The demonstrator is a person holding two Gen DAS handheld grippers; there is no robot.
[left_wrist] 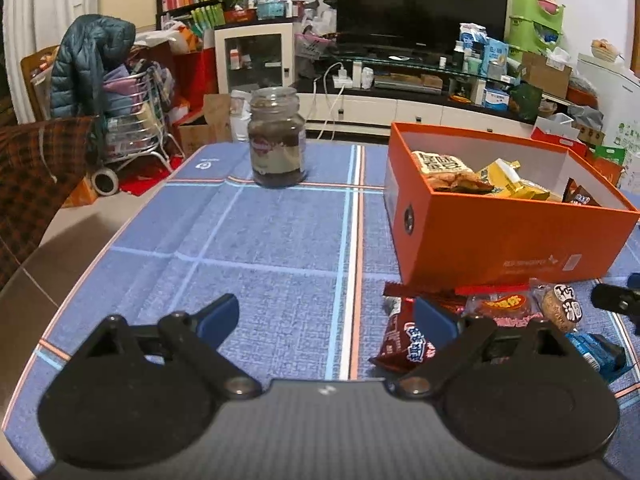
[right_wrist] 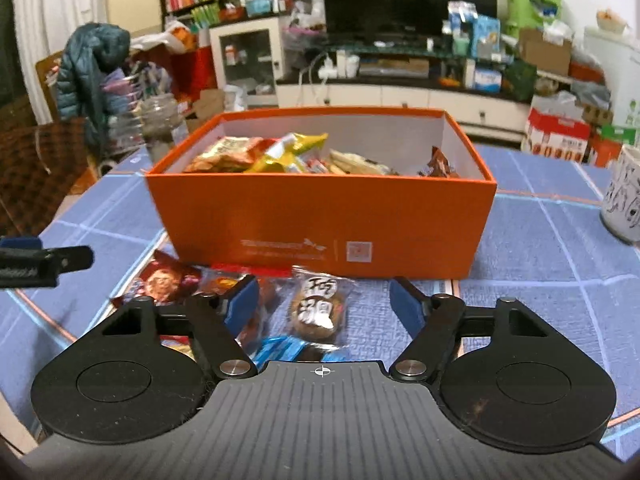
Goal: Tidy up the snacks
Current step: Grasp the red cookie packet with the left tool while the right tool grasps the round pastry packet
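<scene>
1. Worktop [left_wrist: 280, 264] carries a blue cloth with pale and orange grid lines; it fills the lower half of both wrist views.
2. Orange box [right_wrist: 320, 216] sits centre frame in the right wrist view and at right of centre in the left wrist view. It is open at the top and holds many snack packets, yellow, tan and brown.
3. Loose snacks lie on the worktop just in front of the box's near wall: a round biscuit in clear wrap [right_wrist: 318, 310], a dark red packet [left_wrist: 408, 340], a blue packet [right_wrist: 280, 350] and a red-orange packet [left_wrist: 502, 306].
4. Left gripper [left_wrist: 326, 318] sits at lower centre of its own view, fingers wide apart, only bare cloth between them. The dark red packet lies just beside its right finger, partly hidden behind it.
5. Right gripper [right_wrist: 324, 306] sits at lower centre of its view, fingers apart. The round biscuit lies between them; the pads do not press on it. The left finger overlaps the red-orange packet in the picture; contact cannot be told.
6. Glass jar [left_wrist: 277, 138] with dark contents stands upright in the upper centre of the left wrist view, well apart from the box.
7. White patterned cup [right_wrist: 624, 196] stands at the right edge of the right wrist view.
</scene>
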